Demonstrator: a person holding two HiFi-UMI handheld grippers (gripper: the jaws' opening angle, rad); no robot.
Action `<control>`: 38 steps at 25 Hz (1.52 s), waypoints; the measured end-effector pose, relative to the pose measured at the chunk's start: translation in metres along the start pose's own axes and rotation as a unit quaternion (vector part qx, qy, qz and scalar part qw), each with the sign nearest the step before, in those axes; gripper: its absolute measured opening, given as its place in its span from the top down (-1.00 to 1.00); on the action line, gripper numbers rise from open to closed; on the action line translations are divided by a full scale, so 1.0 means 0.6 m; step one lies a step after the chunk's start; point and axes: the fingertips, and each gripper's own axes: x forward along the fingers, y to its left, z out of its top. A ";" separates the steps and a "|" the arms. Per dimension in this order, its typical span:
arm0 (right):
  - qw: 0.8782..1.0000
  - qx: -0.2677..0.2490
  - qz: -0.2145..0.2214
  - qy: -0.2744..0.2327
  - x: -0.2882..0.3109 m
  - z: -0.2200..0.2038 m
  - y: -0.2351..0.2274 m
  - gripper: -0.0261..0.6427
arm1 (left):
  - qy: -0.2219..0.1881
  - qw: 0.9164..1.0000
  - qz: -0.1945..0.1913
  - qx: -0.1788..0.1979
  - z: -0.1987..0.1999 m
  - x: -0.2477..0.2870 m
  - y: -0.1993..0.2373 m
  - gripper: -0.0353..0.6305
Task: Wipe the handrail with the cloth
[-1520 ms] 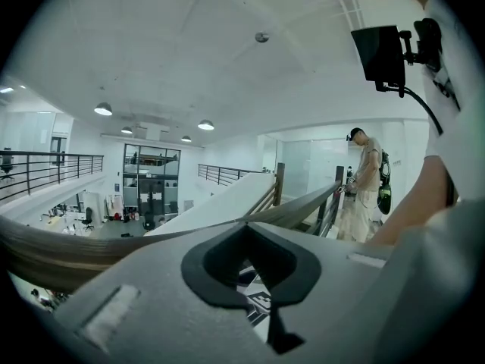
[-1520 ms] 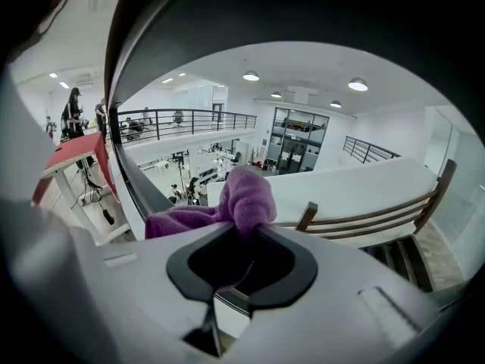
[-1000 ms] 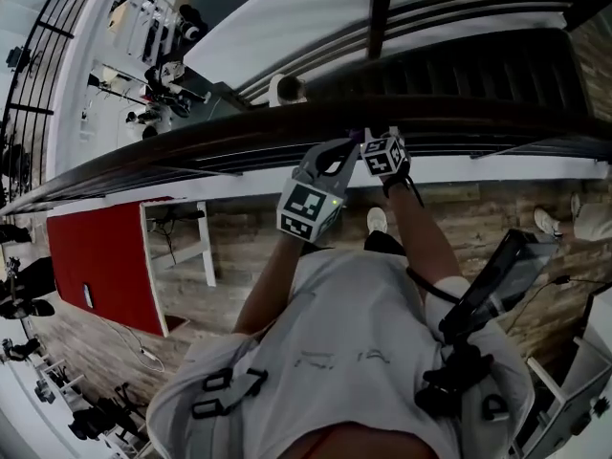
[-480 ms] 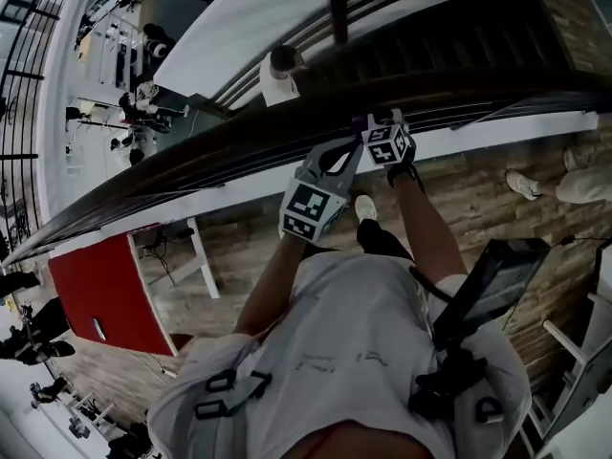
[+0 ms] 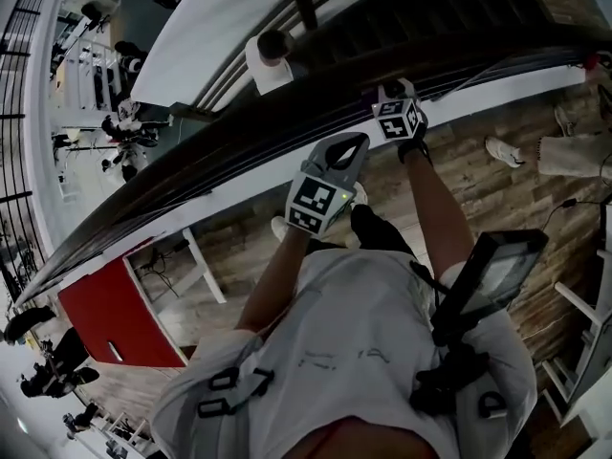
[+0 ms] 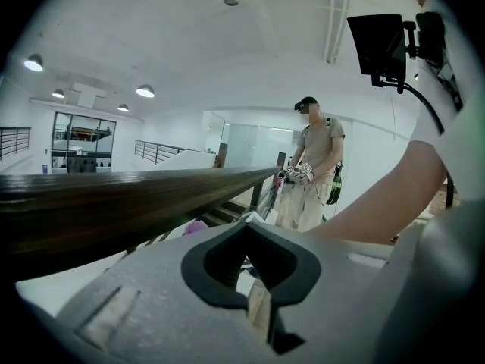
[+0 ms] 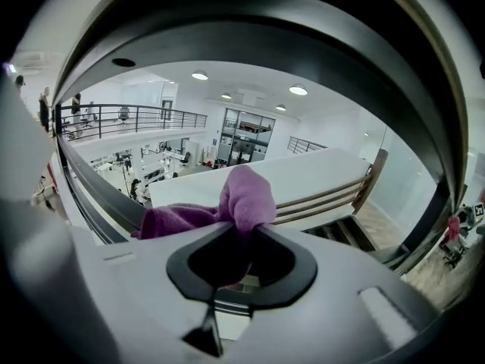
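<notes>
- Right gripper (image 5: 394, 98), clenched on the purple cloth (image 7: 244, 197), has slid further right along the handrail (image 5: 229, 151), so wiping looks under way.
- Left gripper (image 5: 344, 153) closed, empty, just beside the rail.

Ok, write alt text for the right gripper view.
The right gripper is shut on a bunched purple cloth, with the dark handrail arching close above. A balcony railing shows in the bright background.

Open office atrium, railed mezzanine (image 7: 129, 117), staircase (image 5: 459, 12)
</notes>
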 end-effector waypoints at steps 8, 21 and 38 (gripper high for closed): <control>0.999 0.011 -0.035 0.004 -0.012 -0.025 -0.097 0.77 | 0.019 0.999 -0.037 0.000 -0.005 0.056 -0.032 0.89; 0.989 0.071 -0.131 0.001 -0.016 -0.074 -0.269 0.77 | 0.035 0.996 -0.078 0.001 -0.022 0.164 -0.053 0.89; 0.971 0.104 -0.210 0.037 -0.019 -0.153 -0.516 0.78 | 0.051 0.994 -0.101 -0.004 -0.063 0.257 -0.069 0.89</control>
